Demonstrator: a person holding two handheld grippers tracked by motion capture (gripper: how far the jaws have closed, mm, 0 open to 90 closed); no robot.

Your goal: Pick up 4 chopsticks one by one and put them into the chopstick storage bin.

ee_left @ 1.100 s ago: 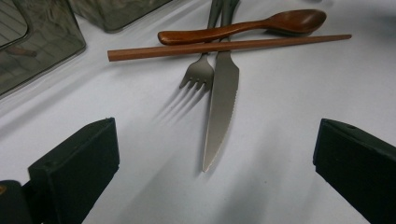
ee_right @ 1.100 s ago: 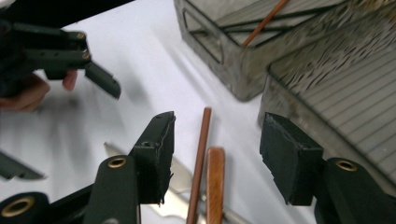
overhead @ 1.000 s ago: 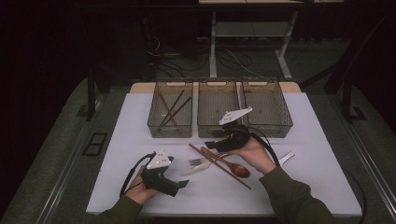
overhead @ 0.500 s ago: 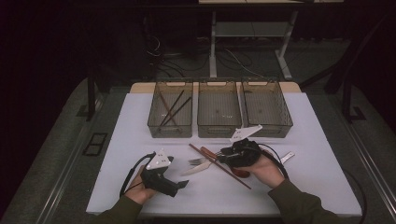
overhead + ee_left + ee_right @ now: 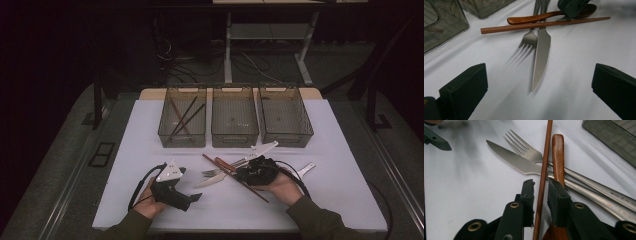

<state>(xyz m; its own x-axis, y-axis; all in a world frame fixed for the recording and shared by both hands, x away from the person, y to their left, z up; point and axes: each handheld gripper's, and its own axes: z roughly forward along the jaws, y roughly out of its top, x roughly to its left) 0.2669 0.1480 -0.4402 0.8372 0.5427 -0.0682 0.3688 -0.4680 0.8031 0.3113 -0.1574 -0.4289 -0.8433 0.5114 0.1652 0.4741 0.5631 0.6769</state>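
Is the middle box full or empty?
Empty. In the high view the middle box shows only its bare ribbed floor, while the box to its left holds chopsticks.

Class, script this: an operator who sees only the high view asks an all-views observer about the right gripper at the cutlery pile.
Operator: Is the right gripper gripping anything?
Observer: Its jaws have just been closing around the brown chopstick, with a slim gap showing on each side.
Operator: And the left gripper?
Observer: Its jaws stand wide apart and face the tip of the serrated knife.
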